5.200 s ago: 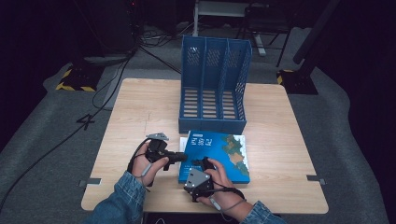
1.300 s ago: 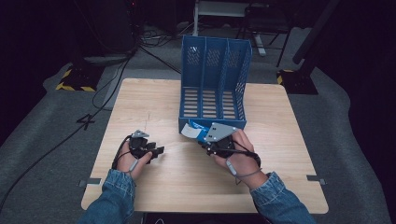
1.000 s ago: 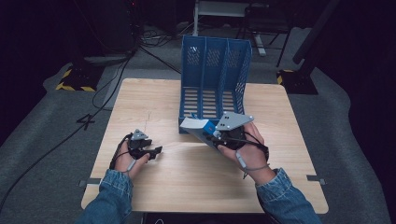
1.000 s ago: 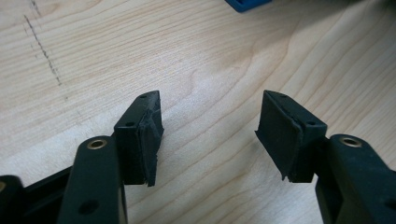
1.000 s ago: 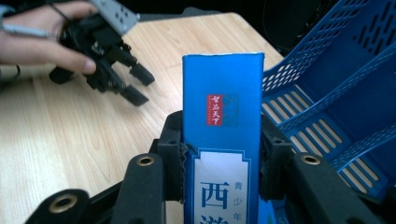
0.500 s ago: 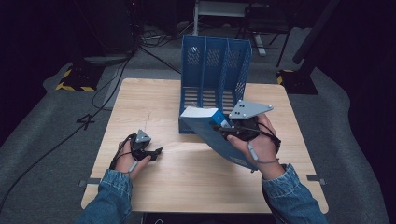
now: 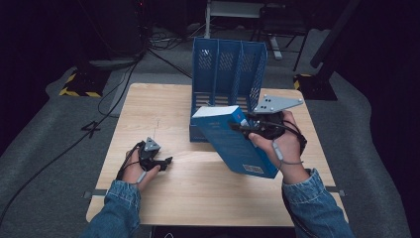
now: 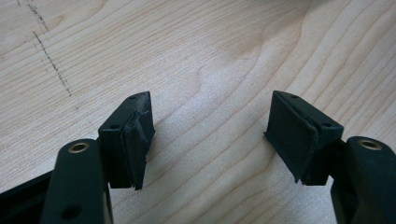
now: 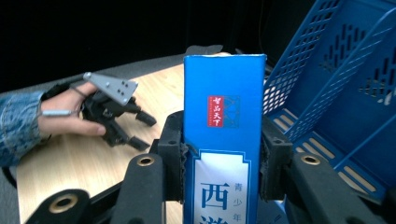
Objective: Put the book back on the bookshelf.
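We begin at the right gripper [image 9: 223, 163]: its two black jaws are clamped across the spine of a thick blue hardcover book with a red seal and white title panel [image 9: 224, 140]. In the high view the right gripper [image 7: 247, 127] holds that book [image 7: 235, 141] off the table, tilted, its top end toward 11 o'clock and its lower corner toward 5 o'clock. The top end sits just in front of the open mouth of a blue perforated plastic file rack with three slots [image 7: 229, 74].

We judge the step in hand to be standing the book into a slot. To do it well, we would bring the book upright, line its spine with one divider gap, and slide it in without knocking the rack's low front lip or the dividers, which stand in the way.

The left gripper [image 8: 208, 135] has its jaws apart, empty, low over bare wood. In the high view it [image 7: 157, 160] rests at 9 o'clock from the book, well apart from it, on the pale wooden table [image 7: 163, 114]. Beyond the table, black cables [image 7: 124, 74] trail over a grey floor.
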Demonstrator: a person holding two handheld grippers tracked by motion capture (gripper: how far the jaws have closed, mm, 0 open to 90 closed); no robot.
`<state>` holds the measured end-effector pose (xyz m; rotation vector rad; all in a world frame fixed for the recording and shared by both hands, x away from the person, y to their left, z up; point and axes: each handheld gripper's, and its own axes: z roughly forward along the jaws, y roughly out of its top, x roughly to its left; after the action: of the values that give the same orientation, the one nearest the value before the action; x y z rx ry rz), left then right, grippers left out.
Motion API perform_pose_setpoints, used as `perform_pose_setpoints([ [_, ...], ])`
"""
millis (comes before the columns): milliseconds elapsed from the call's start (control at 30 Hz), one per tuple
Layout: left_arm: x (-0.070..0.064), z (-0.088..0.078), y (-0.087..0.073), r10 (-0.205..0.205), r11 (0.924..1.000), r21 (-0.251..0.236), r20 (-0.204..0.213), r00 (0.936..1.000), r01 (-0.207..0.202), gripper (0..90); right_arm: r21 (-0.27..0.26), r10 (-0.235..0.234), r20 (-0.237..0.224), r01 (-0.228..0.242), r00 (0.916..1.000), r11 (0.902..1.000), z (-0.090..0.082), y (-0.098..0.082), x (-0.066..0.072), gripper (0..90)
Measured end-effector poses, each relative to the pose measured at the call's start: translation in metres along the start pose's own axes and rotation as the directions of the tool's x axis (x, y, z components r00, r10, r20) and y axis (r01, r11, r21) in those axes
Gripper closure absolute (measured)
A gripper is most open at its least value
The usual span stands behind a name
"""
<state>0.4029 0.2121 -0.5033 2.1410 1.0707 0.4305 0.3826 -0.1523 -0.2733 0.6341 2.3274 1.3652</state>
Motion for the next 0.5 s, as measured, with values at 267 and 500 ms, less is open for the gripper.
perform_pose_setpoints([
  [267, 0.000, 0.001, 0.001, -0.005, 1.0000, 0.004, 0.003, 1.0000, 0.005, 31.3, -0.036, 0.019, 0.042, -0.018, 0.9989, 0.9992, -0.015, 0.014, -0.014, 61.8],
  [500, -0.001, 0.001, 0.001, -0.015, 0.9999, 0.001, 0.003, 0.9999, 0.015, 31.1, -0.061, 0.044, 0.064, -0.040, 0.9970, 0.9973, -0.027, 0.027, -0.029, 61.8],
])
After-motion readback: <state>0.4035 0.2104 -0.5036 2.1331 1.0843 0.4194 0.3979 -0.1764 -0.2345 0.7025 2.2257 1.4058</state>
